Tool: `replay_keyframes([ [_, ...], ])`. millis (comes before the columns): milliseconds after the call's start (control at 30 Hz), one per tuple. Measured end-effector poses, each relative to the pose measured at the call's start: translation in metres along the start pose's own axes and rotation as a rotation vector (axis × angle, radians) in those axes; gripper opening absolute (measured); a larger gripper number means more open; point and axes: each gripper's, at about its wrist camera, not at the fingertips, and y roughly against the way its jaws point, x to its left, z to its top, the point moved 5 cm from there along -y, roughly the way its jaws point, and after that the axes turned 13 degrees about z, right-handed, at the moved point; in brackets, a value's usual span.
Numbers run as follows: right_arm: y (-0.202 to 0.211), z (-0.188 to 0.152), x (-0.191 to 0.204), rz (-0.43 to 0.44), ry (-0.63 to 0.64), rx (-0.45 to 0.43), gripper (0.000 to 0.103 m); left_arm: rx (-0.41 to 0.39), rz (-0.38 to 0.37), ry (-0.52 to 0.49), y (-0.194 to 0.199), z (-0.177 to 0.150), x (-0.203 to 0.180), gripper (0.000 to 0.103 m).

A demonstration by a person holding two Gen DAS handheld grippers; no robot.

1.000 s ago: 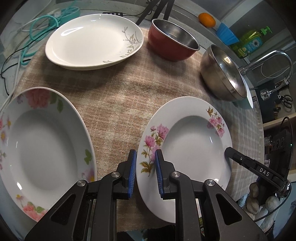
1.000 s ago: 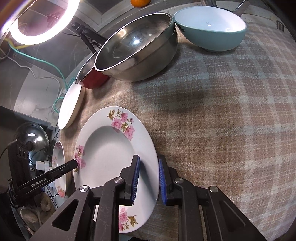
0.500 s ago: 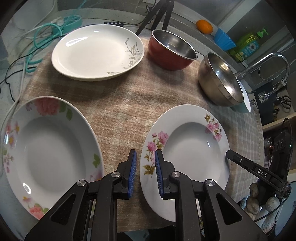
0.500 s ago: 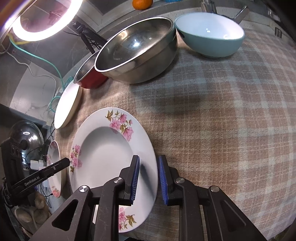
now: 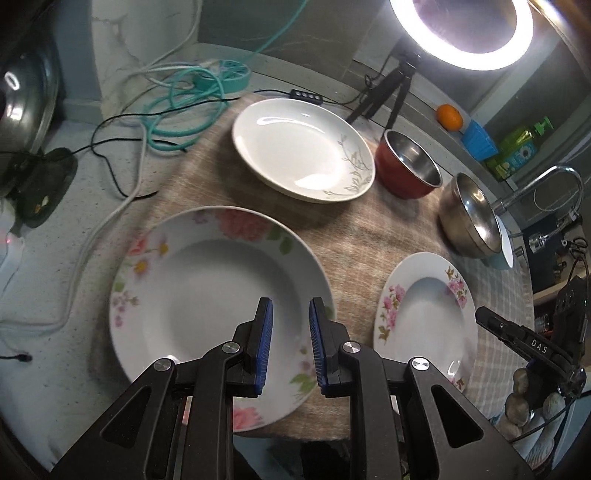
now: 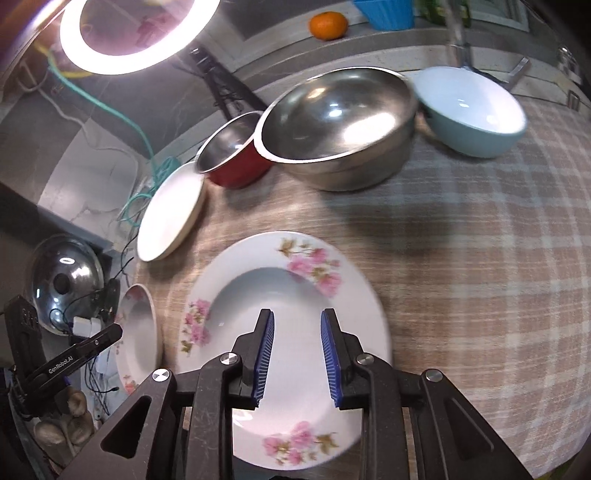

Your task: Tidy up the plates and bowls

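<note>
My left gripper (image 5: 291,306) hangs over the well of the large floral plate (image 5: 207,280), its jaws a narrow gap apart with nothing between them. To its right lies the small pink-flowered plate (image 5: 424,317) on the plaid cloth (image 5: 369,243). My right gripper (image 6: 297,317) hovers above that same small plate (image 6: 288,288). Its jaws are opening and hold nothing. Along the back stand a white leaf-print plate (image 5: 299,151), a red bowl (image 6: 236,155), a large steel bowl (image 6: 340,122) and a teal bowl (image 6: 476,114).
A ring light (image 5: 461,33) on a tripod (image 5: 388,88) stands behind the cloth. Teal and white cables (image 5: 177,103) lie at the back left, and a steel pot lid (image 6: 66,280) sits off the cloth's left. An orange (image 6: 328,24), blue cup (image 5: 478,142) and faucet (image 5: 546,184) line the far edge.
My left gripper swung left and up, from beside the small plate's rim to over the large floral plate. My right gripper let go of the small plate's rim, rose, and its jaws widened.
</note>
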Motion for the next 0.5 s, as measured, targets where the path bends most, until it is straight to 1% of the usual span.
replay_keyframes([
  [300,-0.05,-0.005,0.063,0.077,0.112,0.091,0.024,-0.013,0.062,0.134,0.008,-0.01,0.064,0.018],
  [500,-0.079,-0.009,0.091,0.096,0.178,0.15,0.024,-0.006,0.089,0.207,0.005,-0.019,0.096,0.018],
])
